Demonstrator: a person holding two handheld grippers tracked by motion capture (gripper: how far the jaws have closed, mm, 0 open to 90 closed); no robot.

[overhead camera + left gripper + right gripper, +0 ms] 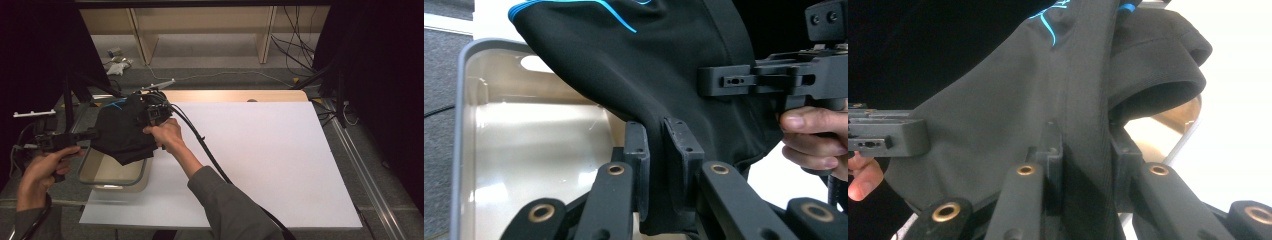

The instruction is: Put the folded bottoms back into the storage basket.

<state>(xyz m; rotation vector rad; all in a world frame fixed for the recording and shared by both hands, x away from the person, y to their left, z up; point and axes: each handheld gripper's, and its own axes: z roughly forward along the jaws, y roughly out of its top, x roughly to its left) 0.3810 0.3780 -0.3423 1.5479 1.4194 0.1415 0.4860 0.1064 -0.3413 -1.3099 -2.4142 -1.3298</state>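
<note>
While clamped, garment [122, 131] hiding bin [87, 170]

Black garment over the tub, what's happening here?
A person holds a black garment with blue trim stretched between two claws, above a grey-rimmed tub at the left edge of the white table. The left claw is shut on a fold of the fabric, and the right claw is shut on another fold. The garment hangs in the air over the tub, which looks empty where its floor shows.
</note>
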